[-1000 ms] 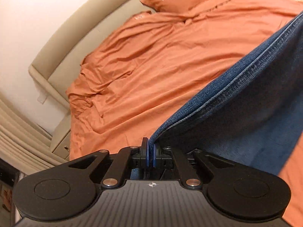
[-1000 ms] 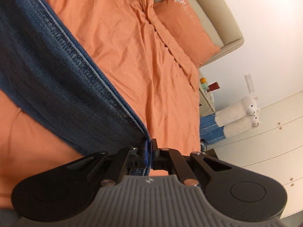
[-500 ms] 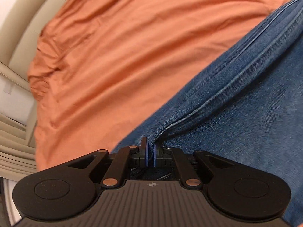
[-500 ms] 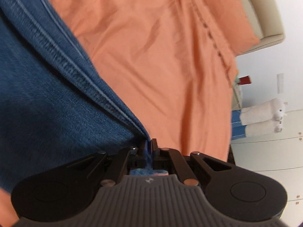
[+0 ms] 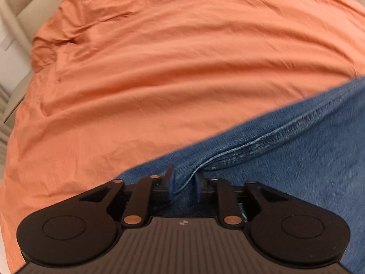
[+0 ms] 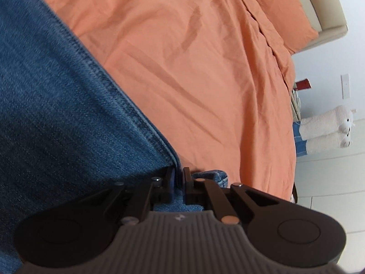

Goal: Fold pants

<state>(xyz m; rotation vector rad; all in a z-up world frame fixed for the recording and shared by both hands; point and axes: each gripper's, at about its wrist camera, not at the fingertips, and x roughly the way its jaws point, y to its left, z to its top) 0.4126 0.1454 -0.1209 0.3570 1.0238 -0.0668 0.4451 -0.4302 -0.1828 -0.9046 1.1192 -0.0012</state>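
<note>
left gripper [image 5: 183,182]: fingers parted by a clear gap, seam fold of the jeans [image 5: 285,159] lying loose between them, no clamp
right gripper [image 6: 179,178]: fingers nearly together, pinching the jeans' stitched edge [image 6: 127,105]
jeans: spread flat on the orange bedsheet [image 5: 159,68]

A bed covered by a creased orange sheet [image 6: 205,80] is bordered by a beige headboard [image 6: 328,6]; white walls [image 6: 351,52] and white cabinet fronts [image 6: 330,178] are seen beyond.
</note>
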